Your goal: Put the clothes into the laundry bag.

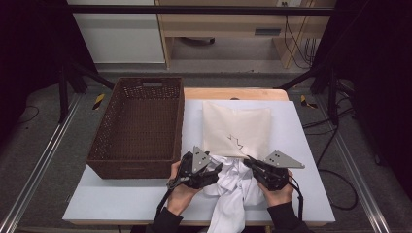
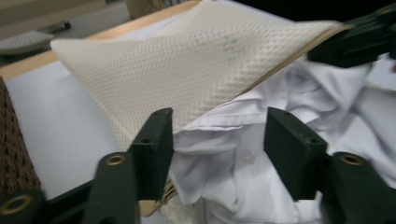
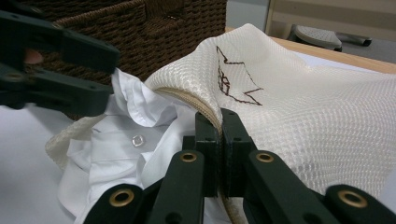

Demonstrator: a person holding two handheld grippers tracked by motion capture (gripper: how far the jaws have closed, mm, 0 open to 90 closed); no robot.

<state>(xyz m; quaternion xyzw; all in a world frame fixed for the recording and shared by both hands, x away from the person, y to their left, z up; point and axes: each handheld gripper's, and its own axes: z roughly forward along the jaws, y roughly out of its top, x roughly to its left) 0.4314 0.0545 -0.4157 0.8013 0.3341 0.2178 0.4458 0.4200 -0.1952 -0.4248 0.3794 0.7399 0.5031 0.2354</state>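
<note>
The right gripper has its two black jaws pressed together on the near edge of a cream mesh bag, pinching the tan-trimmed rim and lifting it a little off the table. The left gripper stands with its jaws spread wide apart, one jaw against the bag's lower edge, the other over a white shirt, gripping nothing.

The bag is a waffle-textured, off-white cloth with a small dark brown zigzag figure stitched on its upper face. From above, it lies flat on the white table, just right of a brown wicker basket, its near edge raised between the two grippers. The white shirt, crumpled, with a small button showing, sits at the bag's open mouth, partly under the lifted flap, and spills toward the near edge of the table between the person's hands. A bare wooden strip shows beyond the bag.
</note>
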